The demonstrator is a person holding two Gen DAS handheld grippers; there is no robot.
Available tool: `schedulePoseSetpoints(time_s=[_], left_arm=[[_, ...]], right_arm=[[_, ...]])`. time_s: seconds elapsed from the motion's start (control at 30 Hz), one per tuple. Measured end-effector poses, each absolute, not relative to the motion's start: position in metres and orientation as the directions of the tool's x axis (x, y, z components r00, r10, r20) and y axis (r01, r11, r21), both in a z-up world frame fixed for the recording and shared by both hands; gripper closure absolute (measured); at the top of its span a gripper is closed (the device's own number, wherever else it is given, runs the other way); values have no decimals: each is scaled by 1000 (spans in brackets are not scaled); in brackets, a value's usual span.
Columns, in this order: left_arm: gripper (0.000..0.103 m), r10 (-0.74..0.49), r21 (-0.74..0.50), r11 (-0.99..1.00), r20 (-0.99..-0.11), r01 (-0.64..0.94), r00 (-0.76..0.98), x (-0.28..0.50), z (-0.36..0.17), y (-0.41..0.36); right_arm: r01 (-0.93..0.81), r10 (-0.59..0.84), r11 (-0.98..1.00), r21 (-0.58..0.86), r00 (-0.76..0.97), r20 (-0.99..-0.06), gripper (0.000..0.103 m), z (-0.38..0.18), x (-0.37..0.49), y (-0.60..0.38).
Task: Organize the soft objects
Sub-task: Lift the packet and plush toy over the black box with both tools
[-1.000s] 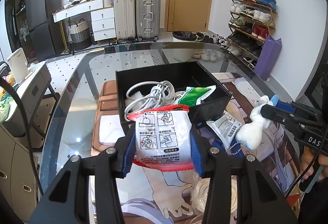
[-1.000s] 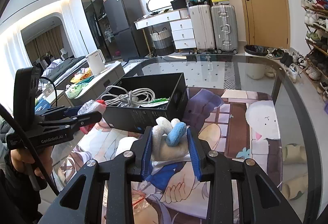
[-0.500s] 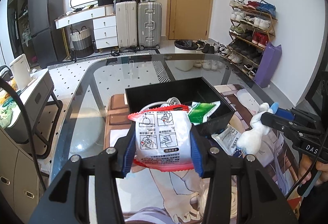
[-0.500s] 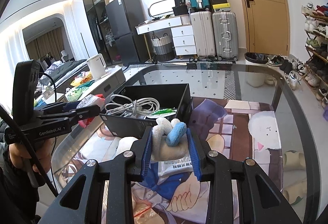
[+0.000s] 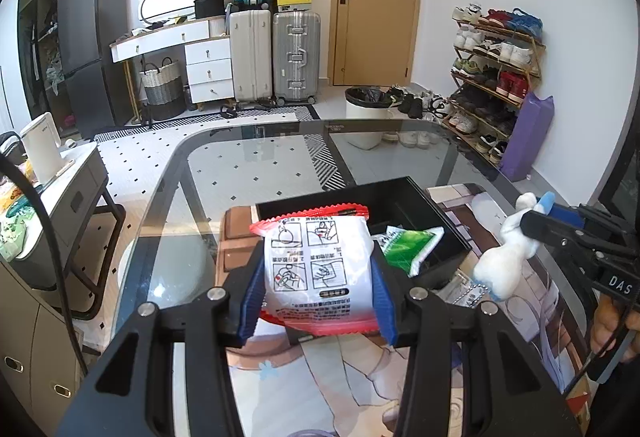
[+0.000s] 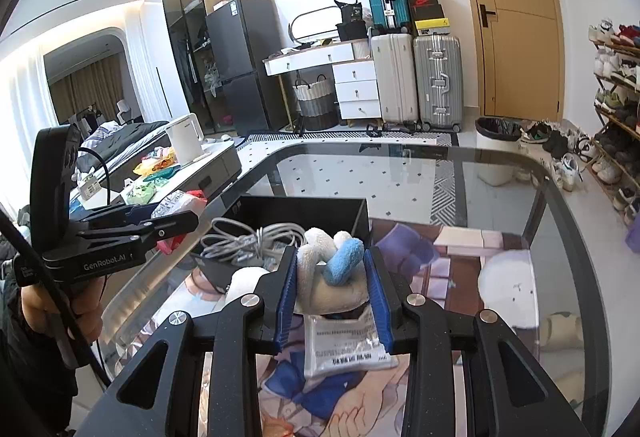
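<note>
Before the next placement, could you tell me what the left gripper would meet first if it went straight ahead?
Probably the black box: the left gripper, shut on the red-edged packet, points at it, though depth is unclear.

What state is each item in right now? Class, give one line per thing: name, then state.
left gripper: shut on the packet
packet: held above the table
right gripper: shut on the plush toy
plush toy: held in the air
black box: open, holding a cable
cable: coiled inside the box
green pouch: leaning over the box's edge
</note>
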State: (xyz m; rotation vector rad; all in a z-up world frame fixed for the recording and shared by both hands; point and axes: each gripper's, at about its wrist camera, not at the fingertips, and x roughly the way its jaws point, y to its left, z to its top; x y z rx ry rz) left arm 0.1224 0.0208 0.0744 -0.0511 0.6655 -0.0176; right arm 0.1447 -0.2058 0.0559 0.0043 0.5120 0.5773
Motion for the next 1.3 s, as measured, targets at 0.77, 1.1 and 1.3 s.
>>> schedulePoseSetpoints(time_s=[0.77,1.1,1.3], left_arm=[[57,-30,-43,999,-617,5,787,156,75,26],[57,-21,-30,1000,-627,3,779,171,67,25],[57,-19,-24,1000,-638,4,770,179,61,26]], right_arm=[[-544,525,833,101,719,-456,70,70,177,-176],[-555,527,827,91,709,-469,70,65,190,-163],[-566,528,821,78,699,-482,70,62,196,-152]])
